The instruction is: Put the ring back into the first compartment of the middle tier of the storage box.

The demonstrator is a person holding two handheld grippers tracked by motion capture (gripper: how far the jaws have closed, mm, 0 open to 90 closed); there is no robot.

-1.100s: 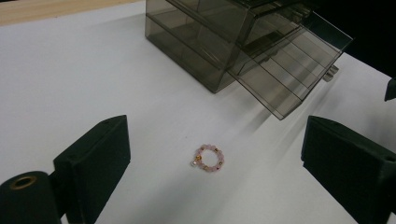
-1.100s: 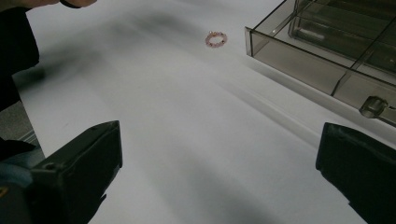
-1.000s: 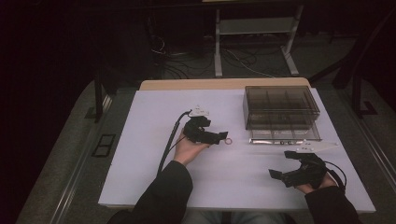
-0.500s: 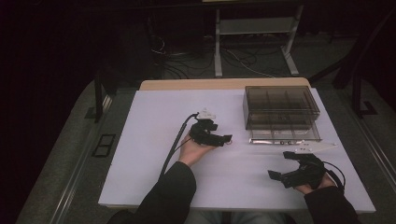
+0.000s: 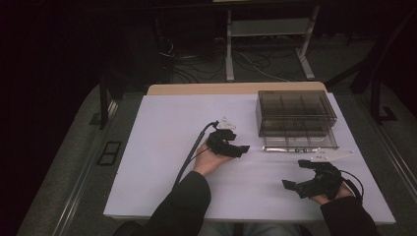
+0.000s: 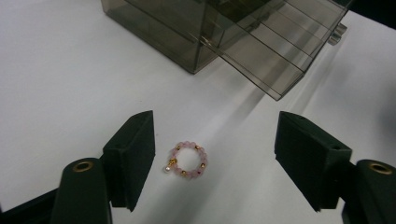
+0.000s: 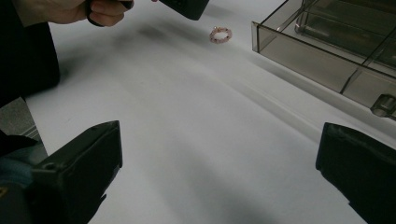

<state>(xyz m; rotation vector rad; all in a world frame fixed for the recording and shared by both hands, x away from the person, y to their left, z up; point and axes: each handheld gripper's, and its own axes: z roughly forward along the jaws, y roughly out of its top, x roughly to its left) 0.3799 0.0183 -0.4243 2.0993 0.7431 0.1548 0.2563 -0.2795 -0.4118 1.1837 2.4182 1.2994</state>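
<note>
**Left gripper closing in on the bead ring**

Left gripper has slid right since the earlier frame. Its jaws have just been narrowing, not yet touching the ring lying between them, near the box. Right gripper hasn't moved, jaws wide, empty. White table, dark room, cables on the floor beyond.

Dark room; white worktop, grey carpet floor, metal frame and cables behind.
</note>
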